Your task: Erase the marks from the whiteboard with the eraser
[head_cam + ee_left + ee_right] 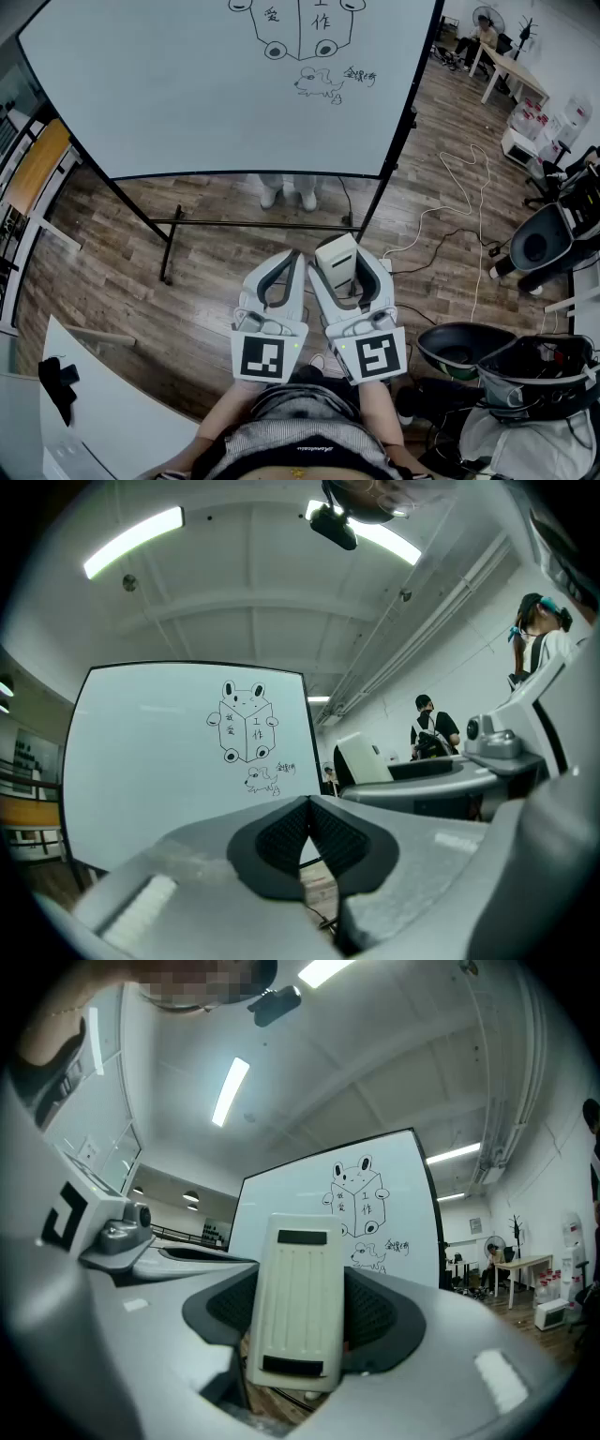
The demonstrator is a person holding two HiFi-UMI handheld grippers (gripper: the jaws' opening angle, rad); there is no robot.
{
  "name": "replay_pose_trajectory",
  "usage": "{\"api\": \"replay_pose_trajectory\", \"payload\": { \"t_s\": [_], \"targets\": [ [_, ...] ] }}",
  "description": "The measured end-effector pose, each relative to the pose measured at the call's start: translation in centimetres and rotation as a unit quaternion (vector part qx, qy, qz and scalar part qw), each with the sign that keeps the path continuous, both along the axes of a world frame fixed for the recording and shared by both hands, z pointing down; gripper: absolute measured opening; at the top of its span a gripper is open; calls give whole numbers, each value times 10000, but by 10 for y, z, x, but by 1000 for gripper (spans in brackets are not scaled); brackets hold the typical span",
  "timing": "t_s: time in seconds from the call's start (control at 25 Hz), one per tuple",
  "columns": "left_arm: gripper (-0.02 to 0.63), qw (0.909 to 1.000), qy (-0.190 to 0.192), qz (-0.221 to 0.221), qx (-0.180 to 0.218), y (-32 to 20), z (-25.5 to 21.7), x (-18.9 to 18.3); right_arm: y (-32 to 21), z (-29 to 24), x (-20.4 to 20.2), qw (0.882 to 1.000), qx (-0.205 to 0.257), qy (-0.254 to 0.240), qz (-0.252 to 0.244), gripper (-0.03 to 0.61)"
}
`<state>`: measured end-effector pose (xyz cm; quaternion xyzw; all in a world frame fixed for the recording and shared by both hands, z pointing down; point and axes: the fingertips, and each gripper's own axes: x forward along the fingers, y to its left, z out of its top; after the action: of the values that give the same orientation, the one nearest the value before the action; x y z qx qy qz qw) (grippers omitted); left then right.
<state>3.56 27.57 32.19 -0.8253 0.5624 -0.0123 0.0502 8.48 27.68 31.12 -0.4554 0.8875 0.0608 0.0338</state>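
A large whiteboard (187,84) on a black stand faces me, with a black cube drawing (298,28) and a small dog sketch with writing (323,82) near its upper right. Both gripper views show the same marks, the cube drawing (246,724) and the cube drawing (358,1194). My right gripper (349,267) is shut on a cream eraser (337,261), which stands upright between the jaws as the eraser (298,1302). My left gripper (283,272) is shut, its pads touching with nothing between them. Both are held low, well short of the board.
The board's black stand (253,223) rests on a wood floor, and someone's feet (287,195) show behind it. White cable (469,202) trails at the right near black chairs (539,246). A white table (103,412) is at lower left; people sit at a far table (511,70).
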Motion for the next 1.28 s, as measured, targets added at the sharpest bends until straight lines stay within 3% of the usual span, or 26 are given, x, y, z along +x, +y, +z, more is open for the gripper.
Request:
{"api": "replay_pose_trajectory", "payload": {
  "t_s": [0.76,1.28],
  "targets": [
    [5,9999,-14,-135,-90,-55,11,21,-56,5,17,9997,-38,90,-231,268],
    [5,9996,102,261,63,-200,5,-12,-195,-3,-8,9993,123,250,268,268]
  ]
}}
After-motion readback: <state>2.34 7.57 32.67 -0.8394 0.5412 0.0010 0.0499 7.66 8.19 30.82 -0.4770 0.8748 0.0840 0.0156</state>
